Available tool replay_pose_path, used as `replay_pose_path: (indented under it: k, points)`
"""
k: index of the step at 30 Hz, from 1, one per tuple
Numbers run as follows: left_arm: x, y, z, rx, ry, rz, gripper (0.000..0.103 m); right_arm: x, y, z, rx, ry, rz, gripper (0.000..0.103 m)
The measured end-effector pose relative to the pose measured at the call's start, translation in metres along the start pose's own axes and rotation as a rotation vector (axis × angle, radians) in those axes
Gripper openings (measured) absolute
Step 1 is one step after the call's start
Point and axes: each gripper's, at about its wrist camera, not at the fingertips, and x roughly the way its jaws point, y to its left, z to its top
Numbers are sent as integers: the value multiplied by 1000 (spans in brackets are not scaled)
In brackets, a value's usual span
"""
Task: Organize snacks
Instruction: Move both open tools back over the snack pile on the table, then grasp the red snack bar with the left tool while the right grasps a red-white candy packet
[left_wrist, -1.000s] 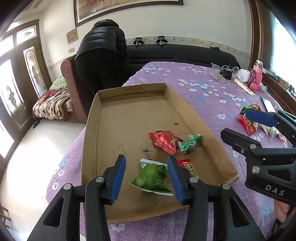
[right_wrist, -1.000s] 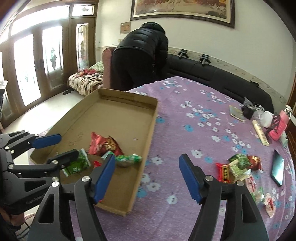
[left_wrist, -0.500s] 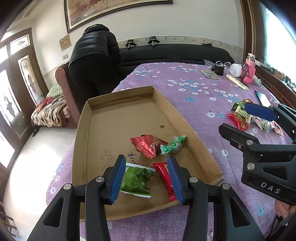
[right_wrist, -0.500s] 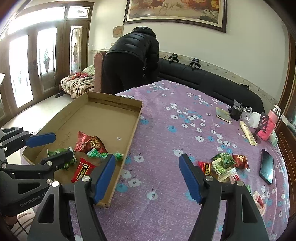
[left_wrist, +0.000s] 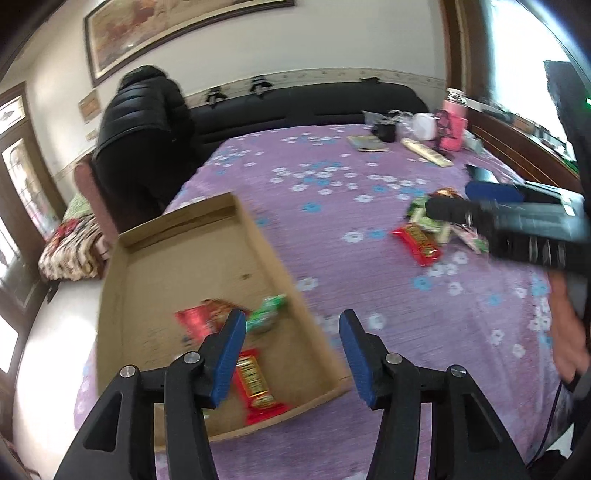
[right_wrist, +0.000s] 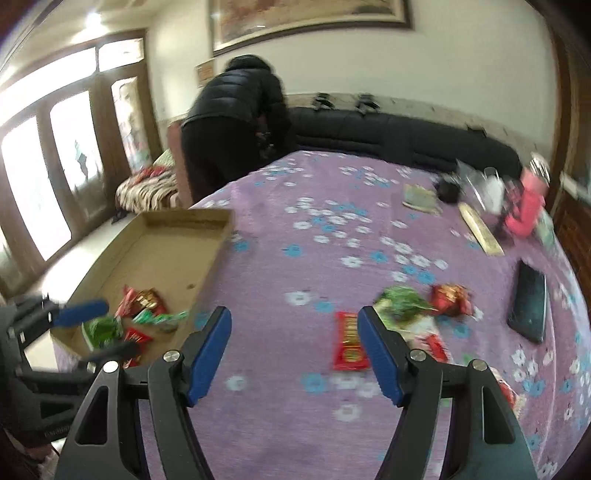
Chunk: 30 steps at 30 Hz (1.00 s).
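Just beyond right gripper's (right_wrist: 294, 350) empty jaws, red snack bar (right_wrist: 349, 341)

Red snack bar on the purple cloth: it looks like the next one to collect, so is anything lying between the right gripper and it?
Nothing visible. The right gripper is open and empty, and the red snack bar lies flat just ahead by its right finger, with only bare tablecloth between. Other packets crowd its far side, not the near one.
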Motion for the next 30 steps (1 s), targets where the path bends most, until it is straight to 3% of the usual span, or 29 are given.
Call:
replay_pose_path:
  k: [2,6,9,12,15,20,25,30]
  points:
    - [5,-15,8,13,14,-37,56,-3,-32,2,76,-10,-6,69]
    - [17,-36,22,8,58,-102,56,1,-87,-4,225,-10,-10,57]
    - [30,-48,34,-22,95,-142,56,10,-118,-12,329,17,10,49]
    - [50,-64,48,-47,134,-159,56,13,-138,-16,418,30,48,48]
    - [73,-77,59,-90,186,-204,58,11,-146,-17,445,23,39,48]
    - [110,-100,72,-89,237,-184,58,12,-148,-17,442,27,23,46]
    - [134,-109,76,-98,261,-176,58,20,-153,-21,459,51,23,38]
    - [145,-110,74,-67,231,-149,38,26,-146,-22,417,71,23,36]
